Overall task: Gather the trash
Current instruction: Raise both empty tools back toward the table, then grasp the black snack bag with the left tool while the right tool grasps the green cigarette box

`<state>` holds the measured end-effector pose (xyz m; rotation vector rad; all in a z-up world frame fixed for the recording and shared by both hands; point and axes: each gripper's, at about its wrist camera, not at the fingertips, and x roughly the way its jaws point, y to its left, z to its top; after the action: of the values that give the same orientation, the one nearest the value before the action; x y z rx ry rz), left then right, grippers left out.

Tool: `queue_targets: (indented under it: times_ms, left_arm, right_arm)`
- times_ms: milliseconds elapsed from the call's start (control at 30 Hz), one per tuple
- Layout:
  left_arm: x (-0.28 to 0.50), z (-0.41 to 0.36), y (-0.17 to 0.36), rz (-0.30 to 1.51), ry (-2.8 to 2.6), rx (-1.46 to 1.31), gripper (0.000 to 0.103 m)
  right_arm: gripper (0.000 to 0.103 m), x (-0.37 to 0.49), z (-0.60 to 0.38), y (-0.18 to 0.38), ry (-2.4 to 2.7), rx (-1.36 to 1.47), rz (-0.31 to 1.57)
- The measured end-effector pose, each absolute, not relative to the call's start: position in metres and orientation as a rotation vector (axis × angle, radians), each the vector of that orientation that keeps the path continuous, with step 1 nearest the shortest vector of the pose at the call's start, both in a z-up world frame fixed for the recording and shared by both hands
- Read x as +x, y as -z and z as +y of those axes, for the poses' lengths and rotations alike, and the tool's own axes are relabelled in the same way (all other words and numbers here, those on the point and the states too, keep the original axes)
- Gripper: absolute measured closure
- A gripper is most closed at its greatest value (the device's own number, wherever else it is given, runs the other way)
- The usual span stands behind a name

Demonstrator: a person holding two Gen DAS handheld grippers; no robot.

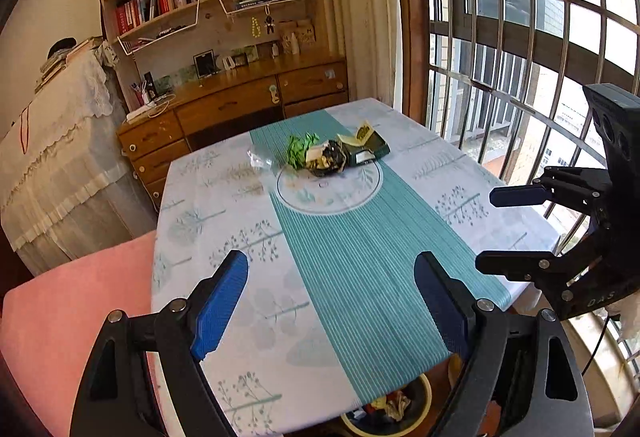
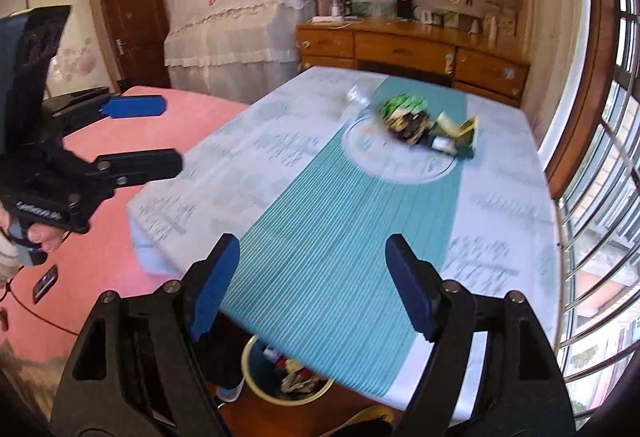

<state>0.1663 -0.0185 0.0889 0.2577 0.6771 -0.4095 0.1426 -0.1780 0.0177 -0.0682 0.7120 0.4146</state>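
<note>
Claws, two: left claw point(image 1: 332, 301) with blue pads spread wide and nothing between them; right claw point(image 2: 310, 283) likewise parted and empty, both held above the near end of the desk point(image 1: 224, 377) and aimed down along it. Desk covering: pale cloth printed with sprigs, a teal striped band down the middle and a round medallion toward the far end. Trash pile point(image 1: 336, 153), remaining: lies at the far rim of that medallion, well apart from either claw. Contents as far as can be told: crumpled green wrapper point(image 1: 300, 149), dark crinkled foil-like wrapper point(image 1: 328, 161) touching it, dark green carton point(image 1: 366, 151) torn open with a yellow flap raised, and a scrap of clear plastic point(image 1: 258, 157) just beside the pile on its left. All light, crushed, irregular pieces, likely to shift or spring when pinched. Waste bin point(image 2: 286, 377): pale-rimmed, on the floor under the near edge of the desk, already holding assorted crumpled litter. Progress, judged: part collected; the far pile is still to be fetched and dropped in the bin.
</note>
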Motion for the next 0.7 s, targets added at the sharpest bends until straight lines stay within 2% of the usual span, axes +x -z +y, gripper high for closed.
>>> queue_targets:
  times_ms: [200,333,533,700]
  left_arm:
    - [0.237,-0.045,-0.122,0.644,0.403,0.280,0.016]
    - [0.305,-0.065,-0.123,0.690,0.407,0.247,0.016]
    - [0.418,-0.090,-0.088,0.816,0.395,0.131,0.016]
    - [0.496,-0.106,-0.040,0.892,0.350,0.070,0.017]
  right_arm:
    - [0.030,0.229,-0.213,-0.046,-0.295,-0.020,0.719]
    - [0.030,0.292,-0.241,-0.046,-0.229,0.024,0.738]
    - [0.031,0.385,-0.283,-0.018,-0.139,0.127,0.787]
    - [0.039,0.455,-0.315,0.025,-0.106,0.255,0.851]
